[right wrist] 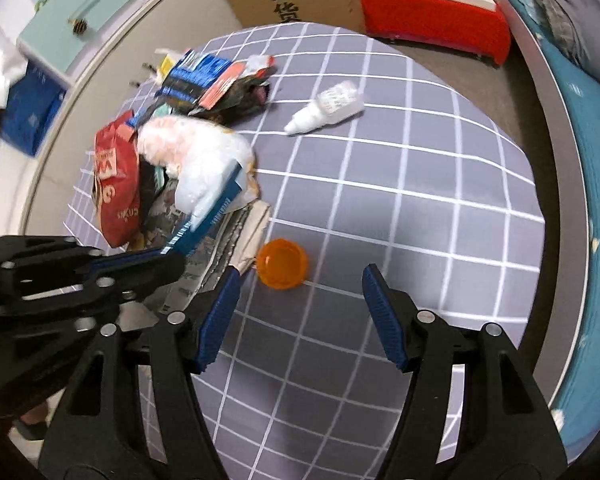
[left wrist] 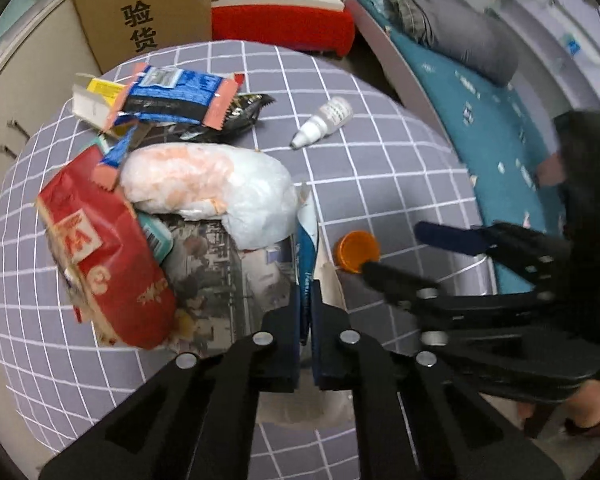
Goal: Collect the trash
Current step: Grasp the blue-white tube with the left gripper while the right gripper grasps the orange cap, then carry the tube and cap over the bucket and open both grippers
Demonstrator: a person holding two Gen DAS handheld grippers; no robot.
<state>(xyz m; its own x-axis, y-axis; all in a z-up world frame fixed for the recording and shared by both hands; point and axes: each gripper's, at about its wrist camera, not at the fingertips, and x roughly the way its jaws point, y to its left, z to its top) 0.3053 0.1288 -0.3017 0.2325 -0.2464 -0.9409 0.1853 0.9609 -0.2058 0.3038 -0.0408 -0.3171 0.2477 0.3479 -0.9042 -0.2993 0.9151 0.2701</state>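
On the grey checked tablecloth lies a heap of trash: a red packet, a white plastic bag, a blue-and-orange wrapper and newspaper. My left gripper is shut on the edge of a thin blue-and-white packet at the heap's right side; the packet runs into that gripper in the right wrist view. An orange cap lies just ahead of my open right gripper, nothing between its pads. A white dropper bottle lies farther back.
A cardboard box and a red stool stand behind the table. A bed with a teal sheet and grey blanket runs along the right. A pale cabinet is at the left. The table's right half holds only the cap and bottle.
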